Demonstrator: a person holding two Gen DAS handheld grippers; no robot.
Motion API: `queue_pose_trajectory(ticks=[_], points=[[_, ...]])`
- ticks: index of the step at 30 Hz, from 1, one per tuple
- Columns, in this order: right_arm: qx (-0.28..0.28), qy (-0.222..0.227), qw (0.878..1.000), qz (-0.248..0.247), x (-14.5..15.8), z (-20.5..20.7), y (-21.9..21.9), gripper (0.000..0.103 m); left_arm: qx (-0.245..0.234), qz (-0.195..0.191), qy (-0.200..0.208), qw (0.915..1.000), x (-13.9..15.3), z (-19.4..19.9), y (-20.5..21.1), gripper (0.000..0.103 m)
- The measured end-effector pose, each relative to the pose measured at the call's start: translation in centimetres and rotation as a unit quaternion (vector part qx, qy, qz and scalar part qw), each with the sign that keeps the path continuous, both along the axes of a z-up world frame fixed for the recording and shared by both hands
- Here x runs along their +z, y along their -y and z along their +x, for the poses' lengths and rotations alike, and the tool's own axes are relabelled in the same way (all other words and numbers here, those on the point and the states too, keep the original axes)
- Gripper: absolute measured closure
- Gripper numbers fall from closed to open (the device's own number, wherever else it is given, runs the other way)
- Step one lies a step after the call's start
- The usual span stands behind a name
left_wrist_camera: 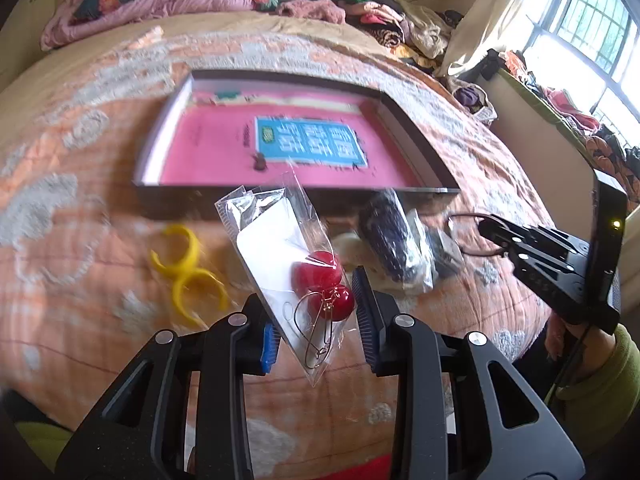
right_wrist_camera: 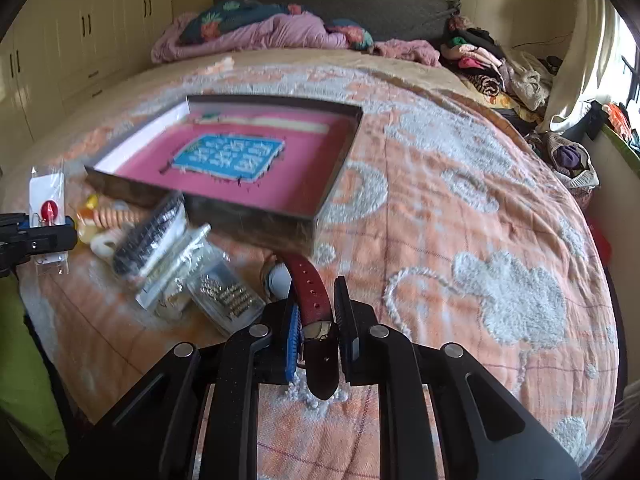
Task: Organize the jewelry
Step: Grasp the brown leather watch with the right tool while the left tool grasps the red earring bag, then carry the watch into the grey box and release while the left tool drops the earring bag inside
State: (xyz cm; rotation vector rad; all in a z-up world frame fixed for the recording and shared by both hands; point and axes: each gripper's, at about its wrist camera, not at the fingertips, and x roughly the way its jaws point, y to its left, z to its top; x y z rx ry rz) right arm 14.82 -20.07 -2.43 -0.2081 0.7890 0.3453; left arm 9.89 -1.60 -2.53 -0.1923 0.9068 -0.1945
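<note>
My left gripper (left_wrist_camera: 313,312) is shut on a clear packet of red bead earrings (left_wrist_camera: 320,280) on a white card, held above the bedspread. In the right wrist view that packet (right_wrist_camera: 47,200) sticks up from the left gripper (right_wrist_camera: 60,234) at the left edge. My right gripper (right_wrist_camera: 318,316) is shut on the dark red strap of a watch (right_wrist_camera: 310,284), whose pale face (right_wrist_camera: 280,276) rests on the bed. The right gripper (left_wrist_camera: 488,229) also shows at the right of the left wrist view. A shallow dark box with pink lining (left_wrist_camera: 420,148) (right_wrist_camera: 340,160) lies beyond both.
Yellow open rings (left_wrist_camera: 188,268), a bagged dark beaded piece (left_wrist_camera: 384,236) (right_wrist_camera: 148,236) and a packet of small silver studs (right_wrist_camera: 228,296) lie before the box. Blankets (right_wrist_camera: 256,32) and a clothes pile (right_wrist_camera: 500,68) crowd the head of the bed. A green sleeve (left_wrist_camera: 600,380) is at the right.
</note>
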Motion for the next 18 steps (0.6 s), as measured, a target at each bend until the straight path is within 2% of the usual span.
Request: queue_pose_trajectory(ticks=[8,18], points=[[-0.008,0.019,0.999,0.046,3.4,-0.4,0.4,0.088,0.022,0.01,0.022,0.9995,2.1,2.0,-2.8,0.08],[-0.001,0.042,0.997,0.063,6.1,2.3,-2.2,0.088,0.038,0.018,0.03,0.9987,2.6,5.9,-4.9,0.081]])
